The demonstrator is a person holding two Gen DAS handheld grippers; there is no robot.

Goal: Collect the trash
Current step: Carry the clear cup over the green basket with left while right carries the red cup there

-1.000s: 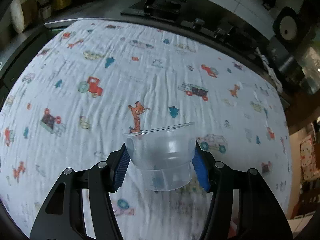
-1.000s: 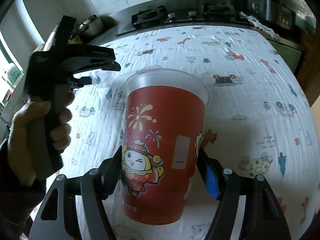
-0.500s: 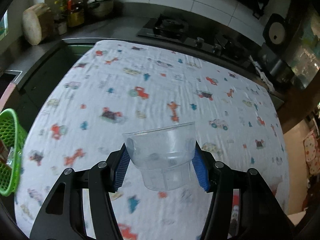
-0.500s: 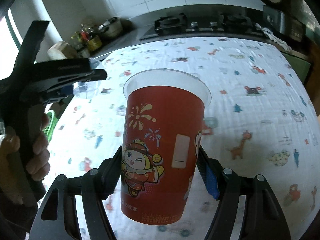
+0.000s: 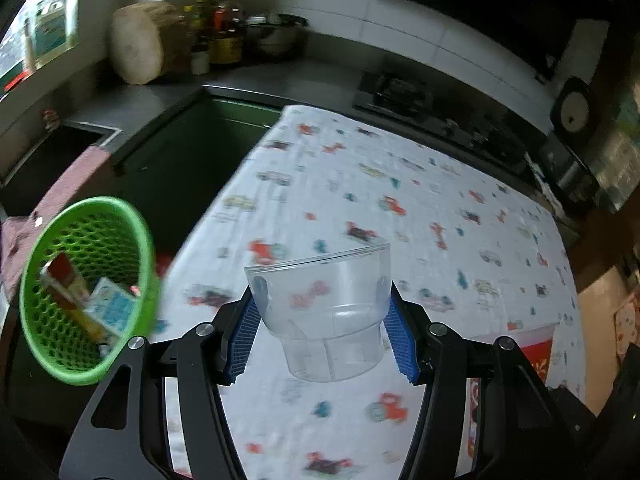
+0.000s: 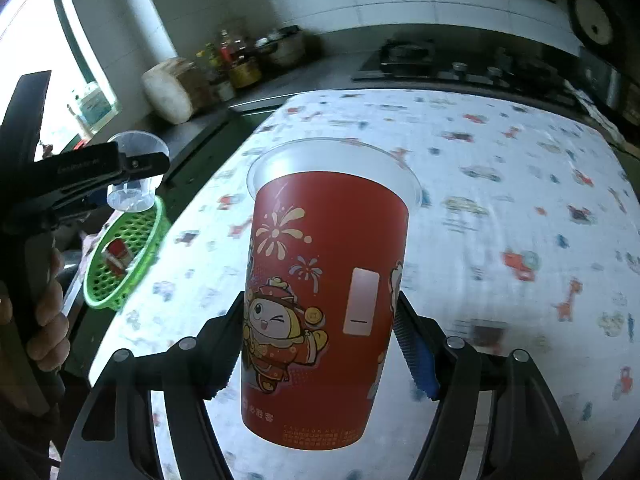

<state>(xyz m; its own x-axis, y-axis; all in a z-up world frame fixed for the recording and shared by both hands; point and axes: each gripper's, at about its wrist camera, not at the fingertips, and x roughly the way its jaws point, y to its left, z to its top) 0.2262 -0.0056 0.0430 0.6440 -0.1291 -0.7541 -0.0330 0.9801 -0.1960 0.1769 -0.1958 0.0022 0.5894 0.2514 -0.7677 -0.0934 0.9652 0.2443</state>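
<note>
So both hands are mid-carry w/ trash. Green basket (image 5: 86, 288) sits off left of the left gripper (image 5: 322, 332), which is clamped on a clear cup (image 5: 322, 312). Right gripper (image 6: 320, 348) is clenched round the red cup (image 6: 326, 300). Next imo: swing over the basket & let go.

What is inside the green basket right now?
The green basket holds a red carton and a white-and-blue carton leaning together. Its near rim hides the bottom, so any smaller trash there cannot be seen.
</note>
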